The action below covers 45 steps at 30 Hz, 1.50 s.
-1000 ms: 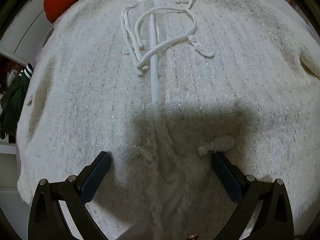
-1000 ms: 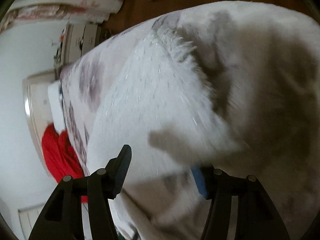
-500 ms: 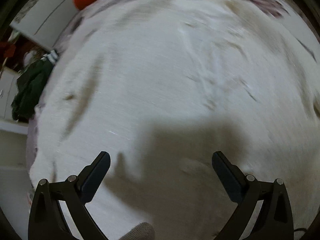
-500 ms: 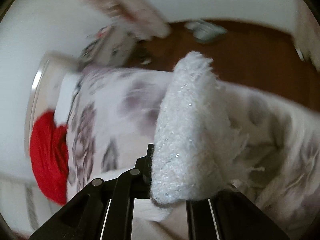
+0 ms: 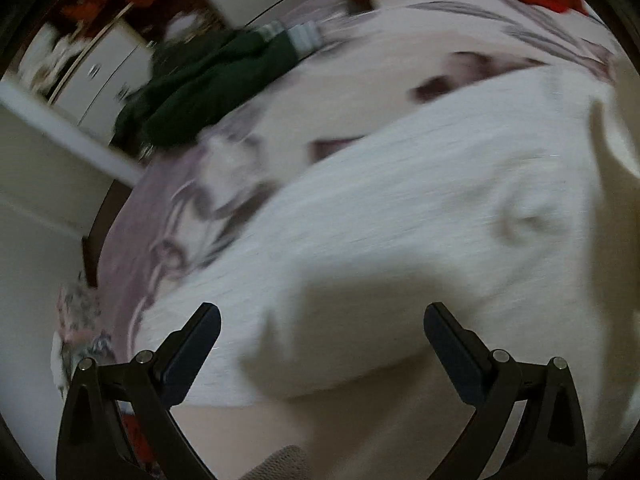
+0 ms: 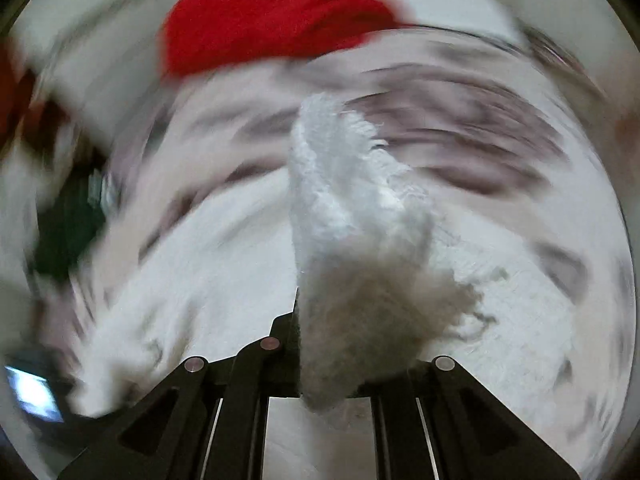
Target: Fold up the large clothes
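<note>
Right gripper point(image 6: 340, 344) is clamping a fuzzy, fringed fold of the white knit garment point(image 6: 344, 216), which is sticking up between the closed fingers. Left gripper point(image 5: 322, 332) is hanging open and empty over the same garment point(image 5: 420, 208), lying blurred and ribbed on the floral bedspread point(image 5: 168, 216). A dark green garment point(image 5: 208, 84) and a red one point(image 6: 276, 12) are lying further out.

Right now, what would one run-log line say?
left gripper: open, over white cardigan | right gripper: shut on cardigan edge, lifted | bed: red garment, green garment

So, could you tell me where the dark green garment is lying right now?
In the left wrist view, the dark green garment lies upper left on the patterned bedspread, beyond the white sweater.
</note>
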### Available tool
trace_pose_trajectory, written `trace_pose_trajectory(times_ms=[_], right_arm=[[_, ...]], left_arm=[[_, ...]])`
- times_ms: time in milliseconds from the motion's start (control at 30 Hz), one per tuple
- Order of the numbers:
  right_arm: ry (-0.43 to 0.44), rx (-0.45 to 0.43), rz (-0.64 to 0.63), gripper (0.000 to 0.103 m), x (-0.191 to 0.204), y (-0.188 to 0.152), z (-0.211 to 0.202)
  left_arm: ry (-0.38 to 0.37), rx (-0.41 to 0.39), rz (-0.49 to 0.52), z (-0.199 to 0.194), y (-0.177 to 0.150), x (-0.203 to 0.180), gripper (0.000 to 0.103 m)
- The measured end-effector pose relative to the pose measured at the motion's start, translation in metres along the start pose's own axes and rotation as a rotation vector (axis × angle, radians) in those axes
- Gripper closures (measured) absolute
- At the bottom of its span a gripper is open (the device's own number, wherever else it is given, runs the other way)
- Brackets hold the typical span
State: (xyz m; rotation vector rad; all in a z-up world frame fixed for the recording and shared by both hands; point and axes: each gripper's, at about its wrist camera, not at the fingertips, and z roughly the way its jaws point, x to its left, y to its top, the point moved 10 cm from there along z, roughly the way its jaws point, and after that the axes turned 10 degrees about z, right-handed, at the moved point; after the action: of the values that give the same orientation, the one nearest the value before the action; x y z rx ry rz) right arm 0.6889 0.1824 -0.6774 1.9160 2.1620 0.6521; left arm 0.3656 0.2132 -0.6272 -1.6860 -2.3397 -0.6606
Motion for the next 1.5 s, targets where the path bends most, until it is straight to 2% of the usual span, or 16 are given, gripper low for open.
trace_pose_trajectory(times_ms=[100,200,267,333,433,567,633,700,800,933,1133,1200,1267,1333,1467,1500], right_arm=[[-0.064,0.081,-0.178,0.094,0.066,-0.023,0.072],[-0.098,0.216,-0.211,0.085,0.078,-0.055,0.113],[-0.022,0.270,-0.131,0.079,0.068,-0.066,0.098],[0.066,0.304,-0.001,0.055,0.048,-0.072,0.069],[0.067,0.292,0.208,0.052,-0.024,-0.096,0.008],[-0.168,0.421,0.401,0.052,-0.146,-0.177,-0.022],[-0.219,0.493,0.553,0.052,-0.202,-0.225,-0.018],[-0.237,0.457,0.636,0.052,-0.240,-0.241,-0.010],[-0.369,0.243,0.745,0.054,-0.317,-0.236,-0.011],[-0.296,0.209,1.081,0.057,-0.370,-0.270,0.002],[-0.260,0.271,0.971,0.056,-0.342,-0.303,-0.033],[-0.176,0.284,0.927,0.055,-0.311,-0.321,-0.054],[-0.147,0.298,0.868,0.053,-0.286,-0.342,-0.070],[-0.122,0.308,0.824,0.052,-0.261,-0.364,-0.081],[0.010,0.294,0.743,0.051,-0.220,-0.382,-0.080],[0.028,0.288,0.728,0.050,-0.221,-0.372,-0.081]], left_arm=[[0.008,0.034,-0.030,0.017,-0.021,0.034,0.000],[-0.016,0.069,-0.082,0.029,-0.041,0.064,0.000],[-0.040,0.088,-0.123,0.031,-0.059,0.081,0.000],[-0.050,0.109,-0.147,0.029,-0.074,0.089,0.000],[-0.067,0.149,-0.165,0.028,-0.099,0.094,0.000],[-0.067,0.175,-0.141,0.029,-0.119,0.088,0.000],[-0.069,0.190,-0.127,0.032,-0.126,0.086,0.000],[-0.078,0.210,-0.133,0.035,-0.132,0.084,0.000],[-0.076,0.242,-0.132,0.040,-0.140,0.081,0.000],[-0.077,0.262,-0.135,0.040,-0.143,0.081,0.000],[-0.183,0.286,-0.244,0.034,-0.149,0.085,0.000],[-0.353,0.301,-0.381,0.038,-0.155,0.081,0.000],[-0.631,0.331,-0.581,0.050,-0.159,0.071,0.000],[-0.771,0.312,-0.774,0.064,-0.159,0.076,0.001],[-0.796,0.206,-1.070,0.093,-0.149,0.109,0.010],[-0.763,0.180,-1.078,0.095,-0.144,0.117,0.024]])
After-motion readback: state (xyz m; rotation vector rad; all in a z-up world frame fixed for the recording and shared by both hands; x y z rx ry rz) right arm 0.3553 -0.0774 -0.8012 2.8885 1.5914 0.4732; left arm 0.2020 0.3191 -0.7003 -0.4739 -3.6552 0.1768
